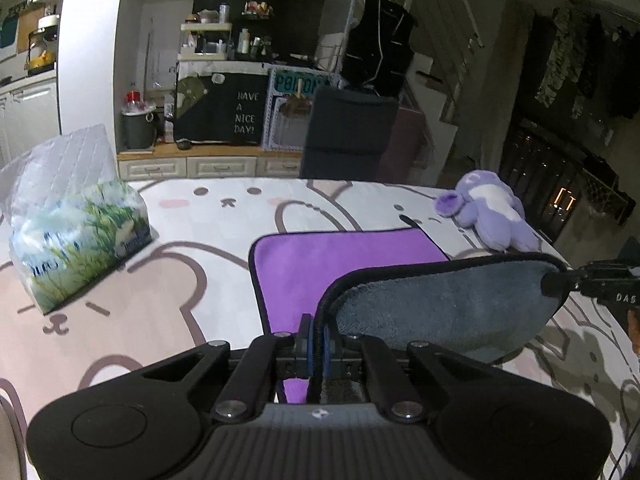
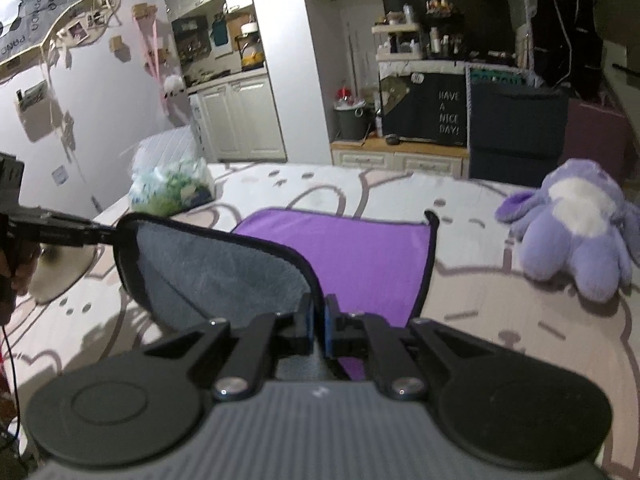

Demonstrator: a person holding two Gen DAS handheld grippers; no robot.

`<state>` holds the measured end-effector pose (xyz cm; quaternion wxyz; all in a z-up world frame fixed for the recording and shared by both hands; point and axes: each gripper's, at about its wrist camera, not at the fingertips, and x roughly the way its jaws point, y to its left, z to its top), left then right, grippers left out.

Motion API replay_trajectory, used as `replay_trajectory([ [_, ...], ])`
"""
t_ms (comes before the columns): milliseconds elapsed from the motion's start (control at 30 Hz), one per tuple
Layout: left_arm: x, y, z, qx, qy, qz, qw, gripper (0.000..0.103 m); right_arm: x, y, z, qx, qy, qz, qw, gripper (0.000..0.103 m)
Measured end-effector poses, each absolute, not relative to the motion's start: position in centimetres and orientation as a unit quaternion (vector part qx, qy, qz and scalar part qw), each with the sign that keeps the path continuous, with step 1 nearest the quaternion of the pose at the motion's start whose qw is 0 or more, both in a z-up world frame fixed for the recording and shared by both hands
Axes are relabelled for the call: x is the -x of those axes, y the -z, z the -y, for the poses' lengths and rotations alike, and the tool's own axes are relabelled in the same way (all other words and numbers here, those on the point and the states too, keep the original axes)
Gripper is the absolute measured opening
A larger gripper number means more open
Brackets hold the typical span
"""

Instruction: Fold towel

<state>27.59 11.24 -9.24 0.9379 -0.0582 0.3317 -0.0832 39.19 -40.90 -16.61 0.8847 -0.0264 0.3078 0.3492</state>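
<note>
From my left wrist camera the towel point(image 1: 344, 256) lies on the desk point(image 1: 192, 264) at 12 o'clock, its near edge lifted between my left claw point(image 1: 317, 344) and my right claw point(image 1: 560, 282) at 3 o'clock. The tissue pack point(image 1: 76, 232) sits on the desk at 10 o'clock, the plush toy point(image 1: 490, 210) at 2 o'clock. Behind the desk stands a chair point(image 1: 348, 132), and behind that a shelf unit point(image 1: 224, 80).

The cartoon-print table point(image 1: 208, 272) carries a towel point(image 1: 320, 264), tissue pack point(image 1: 76, 236) and plush toy point(image 1: 488, 208).
</note>
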Motion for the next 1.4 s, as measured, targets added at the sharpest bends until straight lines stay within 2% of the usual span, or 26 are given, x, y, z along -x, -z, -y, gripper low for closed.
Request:
replay_trajectory([
  [900,-36.0,7.9,-12.7,0.067,0.050,-0.271,0.959,0.005,-45.9,15.6,38.0,-0.031,-0.284,-0.245,0.926,0.006],
  [1400,-41.4,10.9,-12.4,0.076,0.033,-0.291,0.953,0.005,-50.0,17.4,35.8,-0.022,-0.230,-0.271,0.935,0.006],
])
